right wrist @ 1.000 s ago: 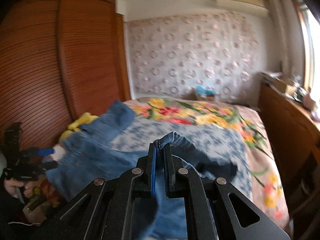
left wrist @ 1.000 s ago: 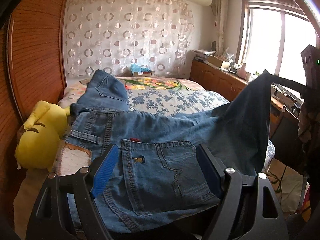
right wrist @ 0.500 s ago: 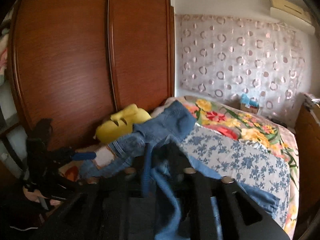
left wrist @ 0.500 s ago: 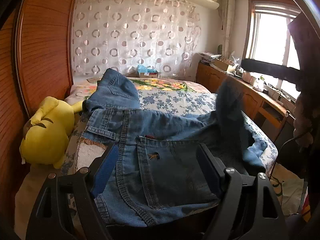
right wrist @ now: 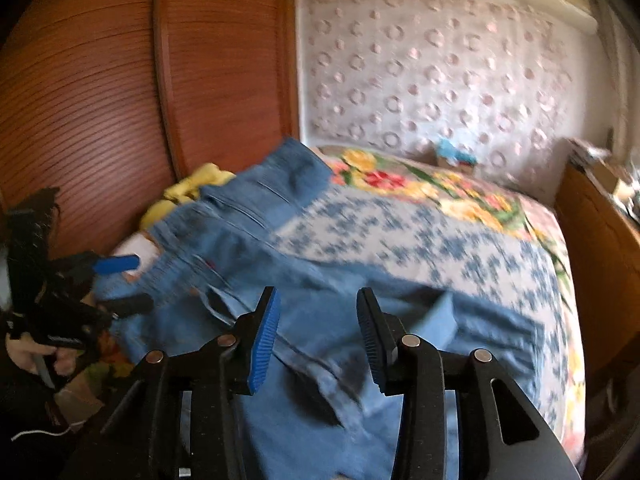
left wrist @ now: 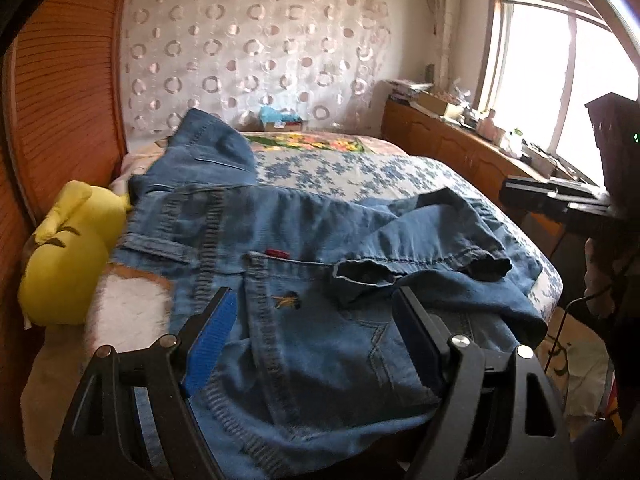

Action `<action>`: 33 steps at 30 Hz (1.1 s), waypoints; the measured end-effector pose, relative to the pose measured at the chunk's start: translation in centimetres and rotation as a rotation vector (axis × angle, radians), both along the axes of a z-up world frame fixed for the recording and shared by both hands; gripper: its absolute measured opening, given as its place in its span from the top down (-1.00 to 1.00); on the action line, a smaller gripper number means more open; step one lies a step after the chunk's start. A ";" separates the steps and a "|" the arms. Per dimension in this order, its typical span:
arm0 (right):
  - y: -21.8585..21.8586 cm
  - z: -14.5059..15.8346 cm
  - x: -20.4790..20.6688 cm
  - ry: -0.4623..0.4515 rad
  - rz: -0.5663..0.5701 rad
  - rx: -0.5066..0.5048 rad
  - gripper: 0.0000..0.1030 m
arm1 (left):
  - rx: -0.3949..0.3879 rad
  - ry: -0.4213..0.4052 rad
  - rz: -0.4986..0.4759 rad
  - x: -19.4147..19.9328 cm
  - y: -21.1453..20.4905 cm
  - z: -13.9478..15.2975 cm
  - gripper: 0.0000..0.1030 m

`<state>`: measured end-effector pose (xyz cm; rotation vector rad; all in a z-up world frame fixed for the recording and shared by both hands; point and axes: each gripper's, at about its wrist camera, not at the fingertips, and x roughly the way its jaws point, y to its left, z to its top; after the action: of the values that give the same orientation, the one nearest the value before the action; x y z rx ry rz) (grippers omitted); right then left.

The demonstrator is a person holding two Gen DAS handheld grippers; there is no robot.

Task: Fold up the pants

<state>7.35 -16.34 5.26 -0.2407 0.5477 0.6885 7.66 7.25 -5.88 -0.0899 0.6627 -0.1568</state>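
Blue denim pants point(left wrist: 304, 280) lie spread on the bed, seat and back pocket nearest me, one leg folded back with its hem point(left wrist: 400, 268) lying over the seat. My left gripper point(left wrist: 316, 332) is open, its jaws standing over the pocket area, holding nothing. My right gripper point(right wrist: 316, 320) is open and empty above the pants point(right wrist: 320, 300). The left gripper also shows at the left of the right wrist view point(right wrist: 116, 280).
A yellow plush toy point(left wrist: 68, 248) lies at the pants' left by the wooden wardrobe point(right wrist: 120, 80). The bed cover point(right wrist: 420, 232) is floral. A wooden cabinet point(left wrist: 460, 148) with clutter runs under the window on the right.
The right gripper was shut on the pants leg hem and carried it toward the seat. It has now opened and the leg lies dropped on the pants. The left gripper stayed open.
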 end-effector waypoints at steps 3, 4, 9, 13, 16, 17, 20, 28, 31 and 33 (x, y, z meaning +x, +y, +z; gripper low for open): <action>-0.3 -1.2 0.4 0.047 -0.030 0.011 0.05 | 0.004 0.019 -0.032 1.4 -0.5 -0.6 -0.56; -0.5 -1.3 0.5 0.062 -0.035 0.012 0.03 | 0.006 0.025 -0.038 1.9 -0.7 -0.8 -0.53; 0.0 -1.6 -0.1 0.124 -0.056 0.010 -0.01 | 0.003 0.069 -0.082 4.3 -1.7 -1.6 -0.44; 0.5 -1.8 -0.7 0.158 -0.077 0.008 -0.04 | 0.028 0.098 -0.097 5.4 -2.3 -2.3 -0.44; 0.9 -1.9 -0.3 0.193 -0.092 0.015 -0.05 | 0.055 0.114 -0.109 6.0 -2.9 -2.7 -0.39; 1.0 -2.0 0.2 0.202 -0.100 0.017 -0.05 | 0.064 0.120 -0.110 6.1 -3.1 -2.7 -0.34; 1.2 -2.0 0.9 0.219 -0.099 0.036 -0.05 | 0.070 0.116 -0.128 6.3 -3.5 -2.5 -0.08; 0.1 -2.3 1.3 0.233 -0.052 0.089 0.58 | 0.073 0.099 -0.164 6.2 -4.2 -2.0 0.75; -0.1 -1.7 1.0 0.201 -0.024 0.088 0.77 | 0.065 0.065 -0.154 5.4 -4.0 -1.0 0.84; -0.7 -1.1 0.9 0.168 -0.026 0.086 0.80 | 0.052 0.030 -0.150 4.4 -3.7 0.3 0.86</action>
<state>8.22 -17.01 4.12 -0.0954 0.6784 0.7092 12.09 3.56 -5.55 0.0078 0.7035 -0.2826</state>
